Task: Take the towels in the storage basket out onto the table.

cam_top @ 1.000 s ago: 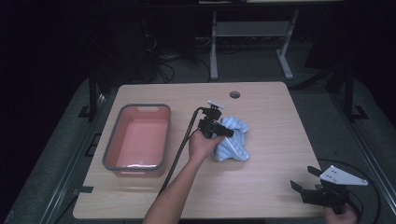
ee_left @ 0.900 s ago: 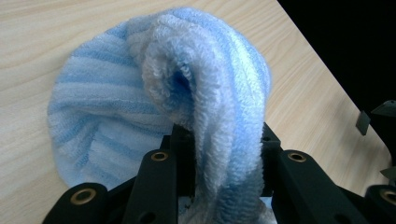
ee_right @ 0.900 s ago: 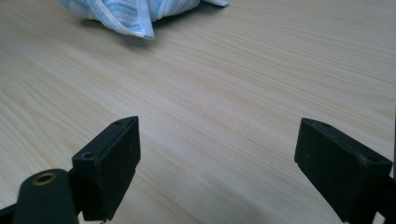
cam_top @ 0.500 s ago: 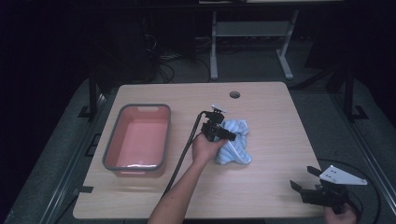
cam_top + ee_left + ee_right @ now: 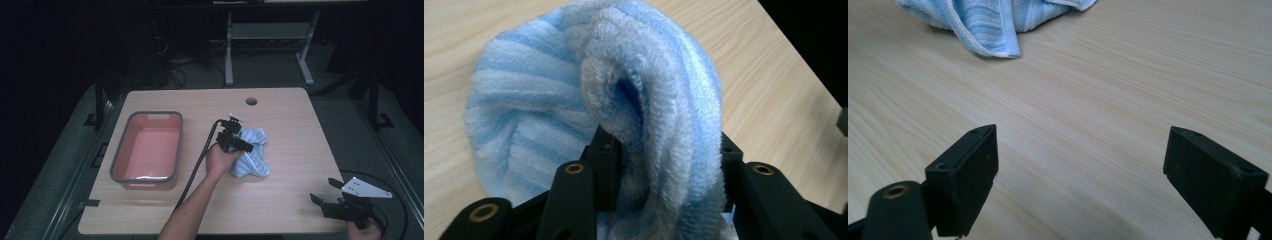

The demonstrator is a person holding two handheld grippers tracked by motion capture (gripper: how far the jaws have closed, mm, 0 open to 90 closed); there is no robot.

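Note:
A light blue striped towel (image 5: 253,156) lies crumpled at the middle of the wooden table (image 5: 295,125). My left gripper (image 5: 245,145) sits at the towel's left edge, held by a hand that reaches in from the bottom. In the left gripper view a thick fold of the towel (image 5: 549,100) stands between the jaws of that gripper (image 5: 664,150). They have just been opening and the fold rests loosely in the gap. My right gripper (image 5: 324,191) rests open near the front right corner with bare wood between its jaws (image 5: 1080,150). The towel (image 5: 998,20) lies well ahead of it.
A pink bin with a grey rim (image 5: 120,155) stands on the left part of the table. A round cable hole (image 5: 251,101) is near the far edge. The left gripper's cable (image 5: 197,165) trails back along the forearm. Dark floor and a desk frame surround the table.
My left gripper has shifted a little to the right and toward the front edge at the towel, and the towel has bunched slightly. The right gripper has stayed still.

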